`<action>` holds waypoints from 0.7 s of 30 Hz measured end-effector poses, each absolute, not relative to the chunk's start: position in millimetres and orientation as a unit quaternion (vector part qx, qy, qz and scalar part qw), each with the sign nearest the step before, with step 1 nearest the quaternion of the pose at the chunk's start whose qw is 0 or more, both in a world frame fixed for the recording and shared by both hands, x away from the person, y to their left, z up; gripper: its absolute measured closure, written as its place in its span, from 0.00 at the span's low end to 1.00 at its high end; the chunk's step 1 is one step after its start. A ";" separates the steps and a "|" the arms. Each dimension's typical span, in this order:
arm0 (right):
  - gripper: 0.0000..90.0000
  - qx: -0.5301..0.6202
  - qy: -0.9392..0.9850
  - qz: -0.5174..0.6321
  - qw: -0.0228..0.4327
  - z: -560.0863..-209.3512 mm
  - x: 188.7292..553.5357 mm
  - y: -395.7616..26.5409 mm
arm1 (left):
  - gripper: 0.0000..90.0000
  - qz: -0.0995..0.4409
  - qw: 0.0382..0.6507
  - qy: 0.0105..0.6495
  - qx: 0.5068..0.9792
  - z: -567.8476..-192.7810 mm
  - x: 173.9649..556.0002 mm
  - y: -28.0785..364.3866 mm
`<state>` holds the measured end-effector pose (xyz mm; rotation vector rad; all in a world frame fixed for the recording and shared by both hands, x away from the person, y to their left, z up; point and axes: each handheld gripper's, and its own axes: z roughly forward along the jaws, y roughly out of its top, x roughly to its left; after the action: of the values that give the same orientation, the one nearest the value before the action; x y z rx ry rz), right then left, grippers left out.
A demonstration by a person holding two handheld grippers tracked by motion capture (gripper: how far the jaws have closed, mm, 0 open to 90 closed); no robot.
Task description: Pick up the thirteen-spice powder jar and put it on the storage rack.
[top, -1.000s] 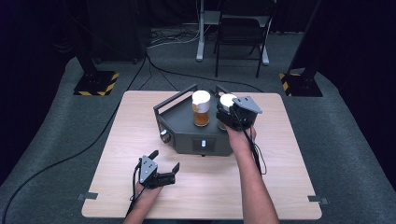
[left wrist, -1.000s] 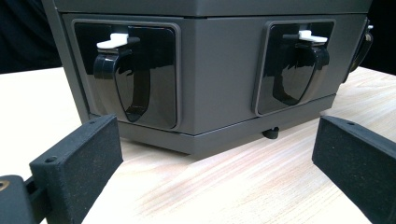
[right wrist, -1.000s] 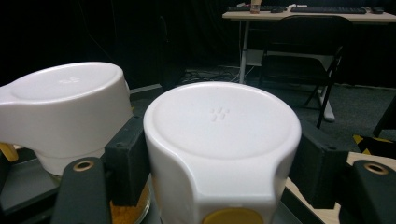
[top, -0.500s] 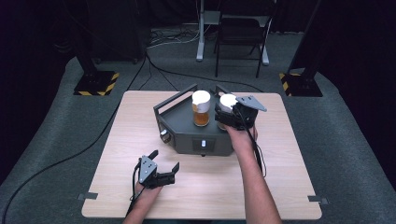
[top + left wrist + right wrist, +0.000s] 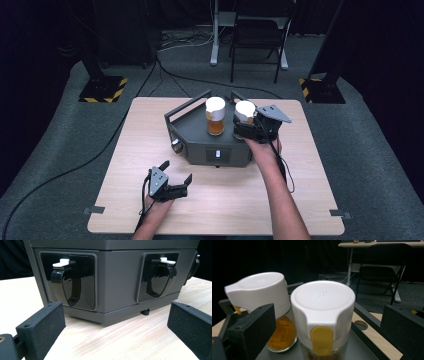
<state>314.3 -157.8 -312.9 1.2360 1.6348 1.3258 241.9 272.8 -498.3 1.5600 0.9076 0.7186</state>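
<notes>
High view overhead; gripper views close, sharing grey rack (image 5: 210,145).

The worktop (image 5: 300,200) was pale wood with a fine grain. The box (image 5: 200,145) on it was dark grey, with glossy black recesses (image 5: 68,280) and small white tabs (image 5: 60,262) on its side. Both jars had white caps: the near jar (image 5: 323,315) carried a yellow button (image 5: 322,338), and the far jar (image 5: 262,292) held orange powder behind clear glass. The fingers (image 5: 249,330) were matt black. The floor (image 5: 375,150) was grey carpet, and two black stand bases (image 5: 102,89) bore yellow-and-black stripes.
</notes>
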 end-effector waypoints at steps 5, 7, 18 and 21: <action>0.00 0.463 0.630 0.519 0.347 -311.4 302.6 -165.0 | 0.01 0.306 0.562 0.385 0.664 -498.0 241.9 272.0; 0.00 0.458 0.629 0.523 0.348 -312.0 298.0 -169.0 | 0.01 0.307 0.562 0.385 0.664 -498.0 242.0 272.0; 0.00 0.437 0.634 0.531 0.352 -319.6 274.0 -190.1 | 0.01 0.309 0.560 0.385 0.666 -497.8 241.6 270.5; 0.00 0.431 0.637 0.532 0.353 -323.2 267.1 -195.3 | 0.01 0.309 0.558 0.384 0.667 -497.4 241.4 270.3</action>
<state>267.1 -195.3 -323.2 1.1148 1.6479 1.3761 241.4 270.3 -497.4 1.5738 0.9053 0.7296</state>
